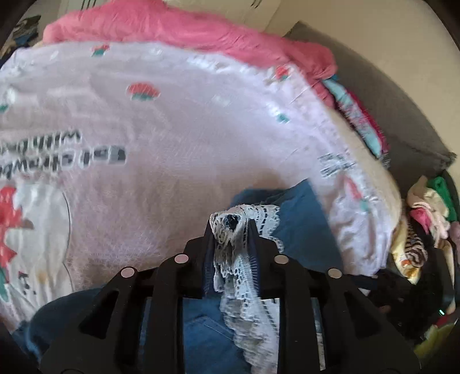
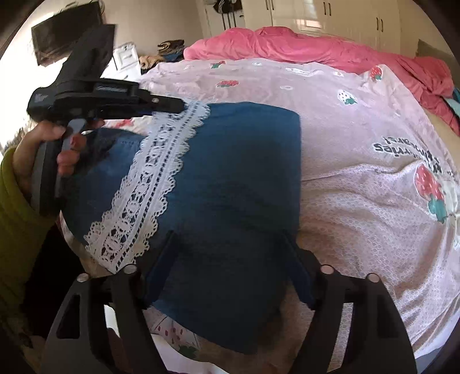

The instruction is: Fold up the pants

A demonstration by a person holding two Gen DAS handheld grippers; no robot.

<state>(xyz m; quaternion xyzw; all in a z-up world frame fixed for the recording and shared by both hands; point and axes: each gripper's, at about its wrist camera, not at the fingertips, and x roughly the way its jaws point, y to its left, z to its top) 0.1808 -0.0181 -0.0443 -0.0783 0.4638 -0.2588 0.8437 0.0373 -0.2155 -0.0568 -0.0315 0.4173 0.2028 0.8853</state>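
Observation:
The pants are blue denim (image 2: 230,178) with a white lace strip (image 2: 152,178) down one side, lying partly folded on a pink strawberry-print bedspread (image 2: 359,201). My left gripper (image 1: 230,227) is shut on the end of the lace strip (image 1: 241,259), with denim below it (image 1: 302,227). In the right wrist view the left gripper (image 2: 181,105) pinches the far end of the lace at the pants' upper left corner. My right gripper (image 2: 230,238) is open, its fingers (image 2: 164,259) spread over the near part of the denim, holding nothing.
A pink blanket (image 2: 316,49) lies bunched at the far side of the bed. A stack of folded clothes (image 1: 359,120) and a pile of loose garments (image 1: 425,224) sit to the right. Wardrobe doors (image 2: 345,14) and a wall screen (image 2: 66,31) stand beyond.

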